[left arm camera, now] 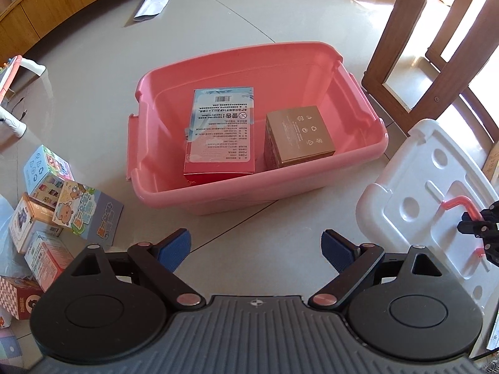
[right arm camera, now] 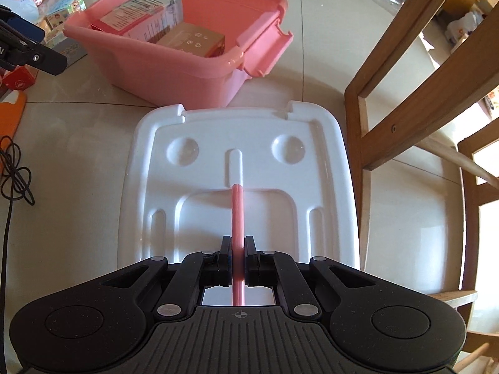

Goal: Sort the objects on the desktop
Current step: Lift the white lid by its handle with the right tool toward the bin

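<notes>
Right wrist view: the right gripper (right arm camera: 238,260) is clamping the lid (right arm camera: 237,168) by its pink handle (right arm camera: 237,212); the bin (right arm camera: 162,71) is lying ahead-left. Keep the lid level and centre it over the bin. The left gripper (left arm camera: 255,249) is gaping empty.

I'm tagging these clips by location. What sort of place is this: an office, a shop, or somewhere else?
Most likely a room in a home. The pink storage bin and its white lid sit on a glossy tiled floor, wooden chair legs stand beside them, and children's toy boxes are piled nearby.
</notes>
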Tool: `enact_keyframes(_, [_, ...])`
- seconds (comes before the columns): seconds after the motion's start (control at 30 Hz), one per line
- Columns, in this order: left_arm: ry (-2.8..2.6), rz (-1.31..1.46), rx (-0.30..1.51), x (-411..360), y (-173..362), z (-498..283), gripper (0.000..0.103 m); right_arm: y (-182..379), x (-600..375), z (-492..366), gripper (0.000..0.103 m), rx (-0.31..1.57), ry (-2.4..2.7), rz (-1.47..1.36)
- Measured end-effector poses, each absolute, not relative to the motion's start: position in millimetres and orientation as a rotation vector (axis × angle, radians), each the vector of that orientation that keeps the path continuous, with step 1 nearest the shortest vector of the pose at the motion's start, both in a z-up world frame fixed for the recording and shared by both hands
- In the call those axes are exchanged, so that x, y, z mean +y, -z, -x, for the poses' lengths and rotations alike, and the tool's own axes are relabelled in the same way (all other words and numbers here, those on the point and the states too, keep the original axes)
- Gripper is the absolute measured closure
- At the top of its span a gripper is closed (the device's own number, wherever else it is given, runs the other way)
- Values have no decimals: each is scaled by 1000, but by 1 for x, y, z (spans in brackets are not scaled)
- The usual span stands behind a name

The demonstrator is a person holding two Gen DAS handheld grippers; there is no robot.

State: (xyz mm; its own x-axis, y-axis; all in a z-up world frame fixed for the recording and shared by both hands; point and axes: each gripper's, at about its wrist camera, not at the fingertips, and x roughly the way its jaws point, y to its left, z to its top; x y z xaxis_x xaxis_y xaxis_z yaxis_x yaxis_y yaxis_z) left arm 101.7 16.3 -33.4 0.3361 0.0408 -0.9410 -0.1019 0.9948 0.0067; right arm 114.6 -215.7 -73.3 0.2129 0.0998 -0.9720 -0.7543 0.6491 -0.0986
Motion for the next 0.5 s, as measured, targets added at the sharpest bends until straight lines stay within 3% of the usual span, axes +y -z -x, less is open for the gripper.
enact_keyframes(0.5, [-149,75,1232,16,2,-70,10,-11,-184,-120,97,1026,-807,787])
